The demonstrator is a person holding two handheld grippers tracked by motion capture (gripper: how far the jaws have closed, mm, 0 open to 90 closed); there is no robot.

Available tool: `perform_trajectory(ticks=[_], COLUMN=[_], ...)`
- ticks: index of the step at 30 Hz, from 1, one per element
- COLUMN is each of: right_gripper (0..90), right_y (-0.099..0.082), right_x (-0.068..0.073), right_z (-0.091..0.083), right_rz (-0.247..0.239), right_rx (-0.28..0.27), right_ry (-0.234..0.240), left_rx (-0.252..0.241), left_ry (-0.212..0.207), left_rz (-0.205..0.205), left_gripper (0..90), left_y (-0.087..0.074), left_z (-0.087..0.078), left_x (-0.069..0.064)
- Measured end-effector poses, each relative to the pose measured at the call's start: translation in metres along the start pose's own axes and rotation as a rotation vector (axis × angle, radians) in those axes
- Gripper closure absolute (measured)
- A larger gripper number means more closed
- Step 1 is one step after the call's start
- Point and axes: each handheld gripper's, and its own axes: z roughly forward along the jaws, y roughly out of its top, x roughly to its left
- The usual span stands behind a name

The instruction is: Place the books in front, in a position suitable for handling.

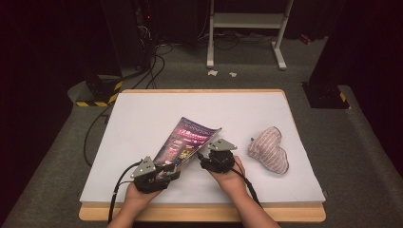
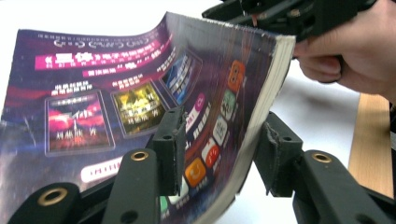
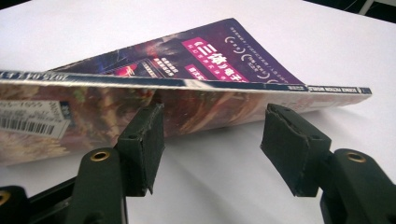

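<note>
Two grippers work one paperback here, and the book [image 1: 187, 141] sits tilted at the near middle of the white surface [image 1: 142, 118], its purple cover facing up and left. Leftmost, the left gripper [image 1: 164, 175] has its fingers [image 2: 170, 149] spread either side of the book's near corner; from the left gripper view the cover bows between them without either pad pressing, so that hand reads as a loose guard against the book sliding, not a grip. Next, the book itself: one long edge is raised off the surface, page block showing. The right gripper [image 1: 204, 159] comes in at that lifted side, and the right gripper view looks along its fingers [image 3: 142, 140], parted and empty, set low just in front of the spine [image 3: 187, 84], a barcode sticker [image 3: 32, 123] on the underside. Likely it's propping or about to pinch that edge. Far right, a striped plush [image 1: 269, 149] lies well apart, untouched.
</note>
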Motion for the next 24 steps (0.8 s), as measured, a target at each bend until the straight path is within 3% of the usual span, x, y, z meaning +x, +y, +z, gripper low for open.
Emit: perform_trajectory(ticks=[12, 17, 21, 24], right_gripper=[38.9, 38.7, 39.0, 40.4], right_y=[-0.006, -0.007, -0.005, -0.003], right_x=[-0.007, -0.007, -0.009, -0.013], right_z=[0.001, 0.003, 0.005, 0.002], right_rz=[0.03, 0.041, 0.05, 0.072], right_rx=[-0.011, -0.012, -0.015, -0.036], right_ry=[0.01, 0.018, 0.013, 0.006], left_rx=[0.038, 0.033, -0.025, -0.054], left_ry=[0.051, 0.035, 0.06, 0.12], left_rz=[-0.013, -0.023, -0.087, -0.135], left_gripper=[52.7, 51.1, 52.7, 53.6], left_y=[-0.013, -0.015, -0.017, -0.016], left_z=[-0.024, -0.035, -0.049, -0.056], left_x=[0.005, 0.012, 0.022, 0.031])
